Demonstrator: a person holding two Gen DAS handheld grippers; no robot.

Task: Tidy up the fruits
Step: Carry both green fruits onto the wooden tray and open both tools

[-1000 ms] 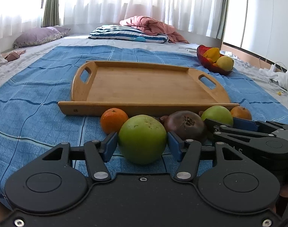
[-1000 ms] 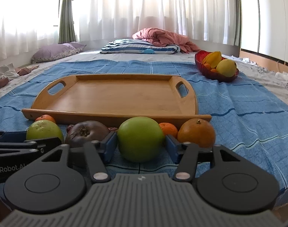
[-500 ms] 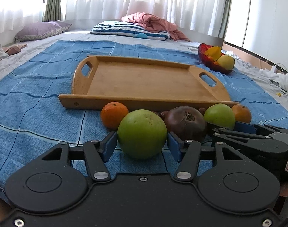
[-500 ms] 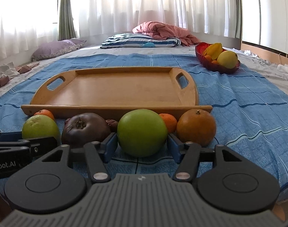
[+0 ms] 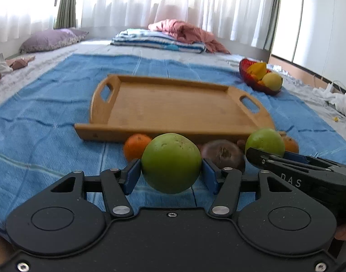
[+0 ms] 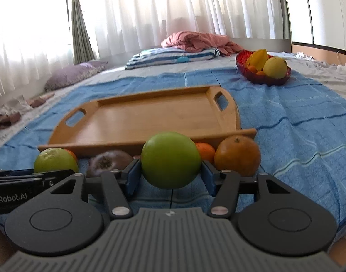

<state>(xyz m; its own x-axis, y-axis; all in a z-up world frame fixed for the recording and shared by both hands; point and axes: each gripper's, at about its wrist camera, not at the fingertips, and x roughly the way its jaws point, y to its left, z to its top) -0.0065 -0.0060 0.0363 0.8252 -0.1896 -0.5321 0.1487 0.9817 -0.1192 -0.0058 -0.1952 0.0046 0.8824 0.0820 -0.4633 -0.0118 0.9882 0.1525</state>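
My left gripper (image 5: 171, 174) pinches a round green fruit (image 5: 171, 162) between its blue pads, lifted just off the blue woven bedspread (image 5: 36, 136). My right gripper (image 6: 170, 174) has just been closing, its pads now pressed on a second smooth green apple (image 6: 170, 160). Both hang in front of the bare wooden handled tray (image 6: 136, 122). A large orange (image 6: 237, 155) sits just right of the apple.
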